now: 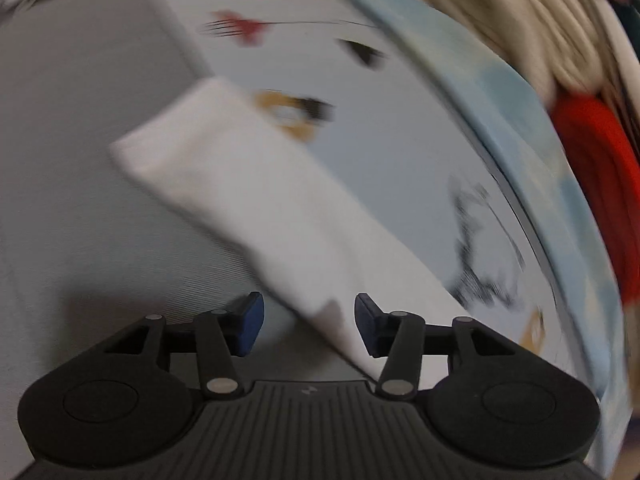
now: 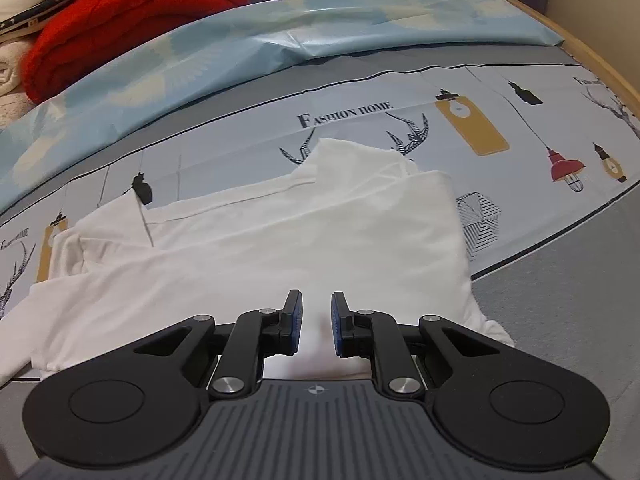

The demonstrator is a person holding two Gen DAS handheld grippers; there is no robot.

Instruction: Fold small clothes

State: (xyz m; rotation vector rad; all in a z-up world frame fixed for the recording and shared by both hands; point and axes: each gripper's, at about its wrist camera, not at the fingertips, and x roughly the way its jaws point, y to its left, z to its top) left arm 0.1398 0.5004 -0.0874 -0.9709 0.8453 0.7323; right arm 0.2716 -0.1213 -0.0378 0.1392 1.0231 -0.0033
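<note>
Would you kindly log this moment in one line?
left gripper: open | right gripper: open | white garment: partly folded

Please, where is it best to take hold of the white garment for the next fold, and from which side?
Probably the white garment at its far-right folded corner, coming from the right: that edge lies flat and free on the printed sheet.

grippers: 2 (L (image 1: pixel 307 322), R (image 2: pixel 316 322)) | white garment (image 2: pixel 280 240): 1 | red blanket (image 2: pixel 132 12): 1 | printed sheet (image 2: pixel 520 92): 1
</note>
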